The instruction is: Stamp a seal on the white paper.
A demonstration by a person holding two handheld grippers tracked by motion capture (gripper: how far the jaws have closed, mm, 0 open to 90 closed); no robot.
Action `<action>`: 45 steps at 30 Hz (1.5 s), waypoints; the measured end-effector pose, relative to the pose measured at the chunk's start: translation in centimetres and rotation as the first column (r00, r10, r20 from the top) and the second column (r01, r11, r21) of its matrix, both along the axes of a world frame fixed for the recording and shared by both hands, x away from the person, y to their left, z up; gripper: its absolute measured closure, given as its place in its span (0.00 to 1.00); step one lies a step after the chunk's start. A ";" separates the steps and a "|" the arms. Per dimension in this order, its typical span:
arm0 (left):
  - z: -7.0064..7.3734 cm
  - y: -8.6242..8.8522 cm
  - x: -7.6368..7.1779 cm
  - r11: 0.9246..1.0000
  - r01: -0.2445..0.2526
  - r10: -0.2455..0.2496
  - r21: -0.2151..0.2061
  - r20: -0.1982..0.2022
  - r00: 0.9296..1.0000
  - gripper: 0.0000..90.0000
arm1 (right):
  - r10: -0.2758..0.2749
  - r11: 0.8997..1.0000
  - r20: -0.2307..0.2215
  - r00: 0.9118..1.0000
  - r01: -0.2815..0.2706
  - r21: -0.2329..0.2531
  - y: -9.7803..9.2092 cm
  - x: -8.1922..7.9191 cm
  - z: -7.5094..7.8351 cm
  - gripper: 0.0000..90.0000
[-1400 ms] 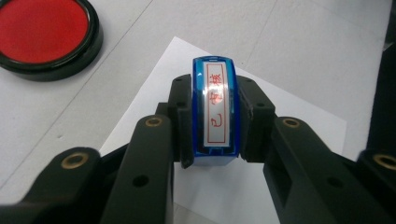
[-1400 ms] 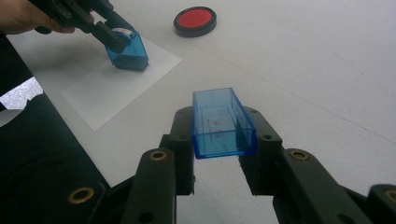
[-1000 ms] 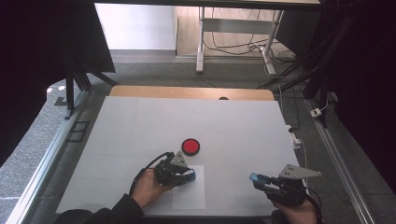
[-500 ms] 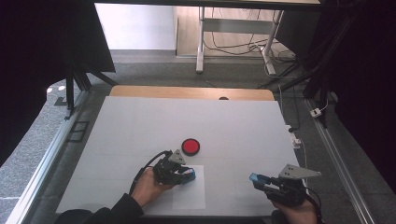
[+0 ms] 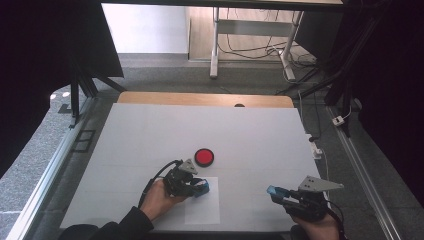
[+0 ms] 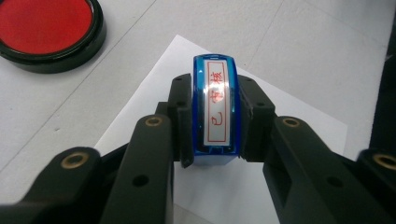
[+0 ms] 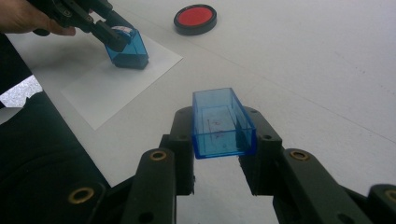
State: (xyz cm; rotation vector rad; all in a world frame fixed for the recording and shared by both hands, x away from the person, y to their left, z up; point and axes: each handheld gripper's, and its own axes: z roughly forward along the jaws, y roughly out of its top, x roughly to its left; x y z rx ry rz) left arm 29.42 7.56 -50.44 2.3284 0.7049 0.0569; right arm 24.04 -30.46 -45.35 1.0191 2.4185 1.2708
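Note:
A blue stamp (image 6: 215, 112) with a white label in red characters is clamped between the jaws of my left gripper (image 6: 215, 119). In the right gripper view the stamp (image 7: 127, 46) rests with its base on the white paper sheet (image 7: 112, 79), leaning a little. In the high view the left gripper (image 5: 199, 188) is over the sheet's upper part (image 5: 202, 212). My right gripper (image 7: 219, 135) is shut on the stamp's clear blue cap (image 7: 222, 122), held above the table at the front right (image 5: 273, 191). A round red ink pad (image 5: 204, 156) lies just beyond the sheet.
The white table top (image 5: 210, 130) stretches far behind the ink pad, with a wooden strip (image 5: 200, 99) along its far edge. Metal rails (image 5: 360, 170) border both sides. A sleeve and hand (image 5: 152, 202) reach in at the front left.

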 end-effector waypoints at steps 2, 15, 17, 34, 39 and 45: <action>0.0 -0.2 -0.2 1.000 0.001 -0.001 0.012 0.017 1.000 0.78 | 0.001 1.000 0.000 1.000 -0.001 -0.001 0.0 0.0 0.0 0.76; 0.3 -0.7 -0.5 0.999 0.005 -0.007 0.053 0.041 0.999 0.78 | 0.004 1.000 0.000 1.000 -0.004 0.000 0.0 0.0 0.0 0.76; 0.4 -0.7 -0.5 0.998 0.008 -0.011 0.056 0.040 0.999 0.78 | 0.005 1.000 0.000 1.000 -0.005 0.000 0.0 0.0 0.0 0.76; 0.9 -0.2 0.0 0.999 0.034 -0.035 0.029 0.032 0.999 0.78 | 0.010 1.000 -0.002 1.000 -0.010 0.001 0.0 0.1 0.0 0.76; 1.6 0.2 0.0 0.999 0.036 -0.036 -0.003 0.037 0.999 0.78 | 0.009 1.000 -0.002 1.000 -0.009 0.001 0.0 0.1 0.0 0.76; 2.3 0.8 0.1 0.998 0.042 -0.041 -0.036 0.035 0.999 0.78 | 0.008 1.000 -0.005 1.000 -0.008 0.000 0.0 0.1 0.0 0.76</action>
